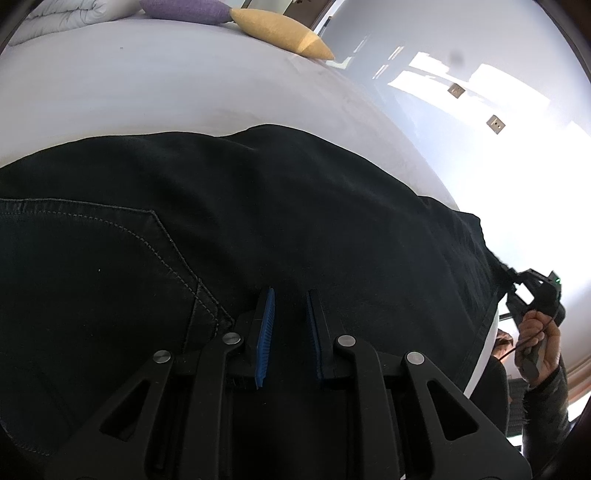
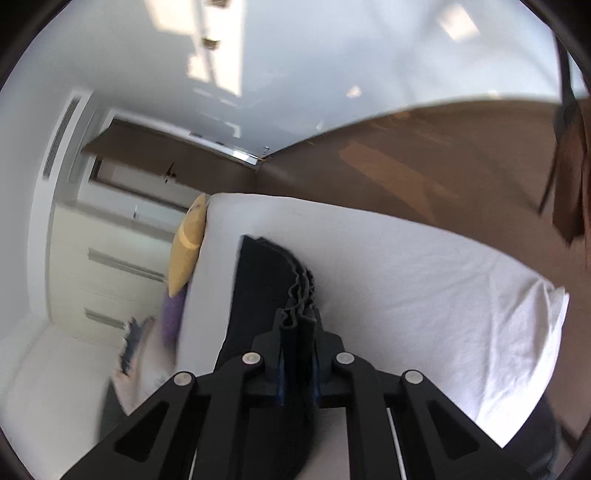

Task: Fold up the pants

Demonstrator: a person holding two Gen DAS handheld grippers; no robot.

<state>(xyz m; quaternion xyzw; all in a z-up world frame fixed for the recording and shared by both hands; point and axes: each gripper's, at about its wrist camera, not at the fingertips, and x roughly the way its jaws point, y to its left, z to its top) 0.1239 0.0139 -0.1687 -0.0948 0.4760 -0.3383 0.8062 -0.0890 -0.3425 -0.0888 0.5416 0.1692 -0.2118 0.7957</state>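
The black denim pants (image 1: 258, 206) lie spread across the white bed (image 1: 147, 81), soft and limp yet fairly heavy, with thick stitched seams that give the surest hold. The right gripper (image 2: 298, 325) has its fingers clamped on a bunched hem. The left gripper (image 1: 290, 325) hovers over the seat, fingers parted and empty. A yellow pillow (image 1: 284, 33) lies beyond.
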